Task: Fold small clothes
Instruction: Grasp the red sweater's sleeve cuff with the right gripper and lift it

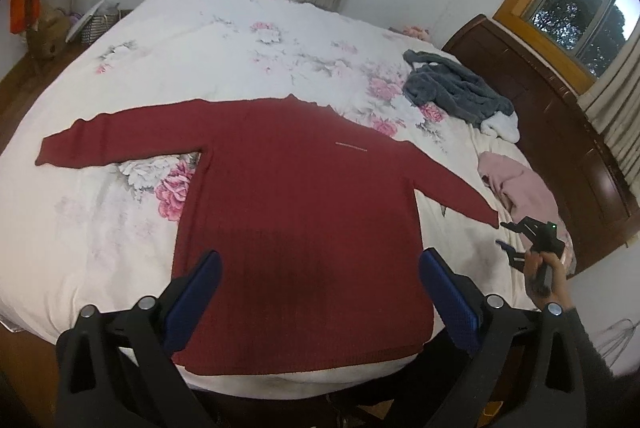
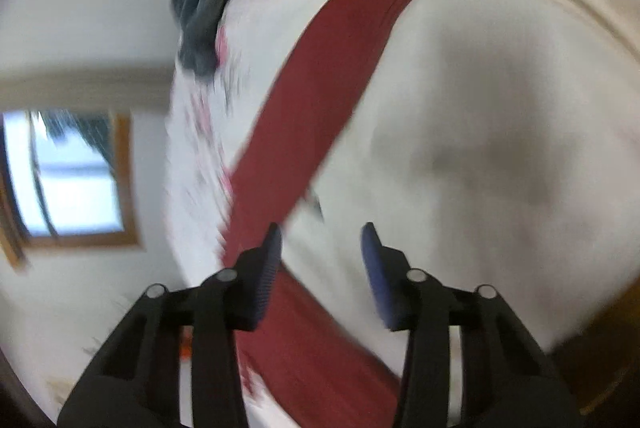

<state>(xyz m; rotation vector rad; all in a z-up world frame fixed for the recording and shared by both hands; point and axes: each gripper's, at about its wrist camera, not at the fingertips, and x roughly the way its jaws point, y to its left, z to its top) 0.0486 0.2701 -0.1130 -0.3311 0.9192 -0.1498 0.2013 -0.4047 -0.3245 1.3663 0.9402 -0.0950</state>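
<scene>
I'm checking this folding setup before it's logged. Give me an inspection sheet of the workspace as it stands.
Surface: bed with a white floral cover, lightly creased.
Job's things: red sweater laid flat, both sleeves spread out, unfolded.
Clutter: grey garment and pink garment heaped at the bed's right side, apart from the sweater.
Grippers: left gripper jaws open above the sweater's hem, holding nothing; right gripper jaws open near the right sleeve, holding nothing. Right view is blurred.
Cables: nothing seen.
Surroundings: dark wooden headboard, two windows with curtains, basket and hanging clothes at far left.
</scene>
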